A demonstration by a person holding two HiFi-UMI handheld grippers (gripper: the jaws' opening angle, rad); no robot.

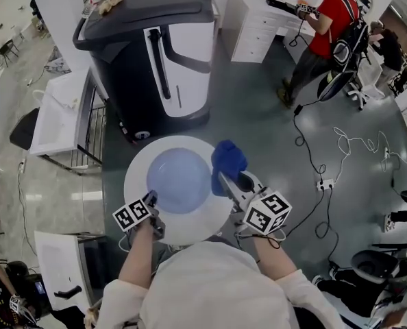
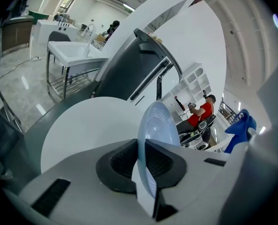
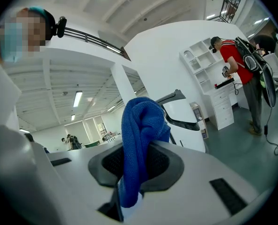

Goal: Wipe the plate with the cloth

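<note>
**Head view.** The pale blue plate (image 1: 179, 180) lies face up over a round white table (image 1: 138, 157); whether it rests on the table or is held just above it, I cannot tell. The left gripper (image 1: 151, 200) meets the plate at its near-left rim. The right gripper (image 1: 225, 181) carries a bunched blue cloth (image 1: 228, 160) that sits just beside the plate's right rim, perhaps overlapping it. For wiping, the cloth has to travel leftward onto the plate's face, so the right gripper is the one to move and the left one to steady. Each marker cube (image 1: 266, 212) bears only black-and-white square patterns, with no readable writing. Beyond the table stands a large dark grey and white machine (image 1: 149, 53). A person (image 1: 330, 22) in a red shirt stands well apart.

**Left gripper view.** The left gripper (image 2: 141, 165) has its jaws narrowed tight on the plate (image 2: 154, 125). The plate shows edge-on, its rim pinched between the pads and its width running straight away from the jaws. The cloth (image 2: 239, 128) hangs off to the right, facing the plate's hollow side.

**Right gripper view.** The right gripper (image 3: 132, 175) is clamped on the cloth (image 3: 139, 130), which bulges up out of the jaws in a thick fold. The plate is not visible here. No labels can be read.
</note>
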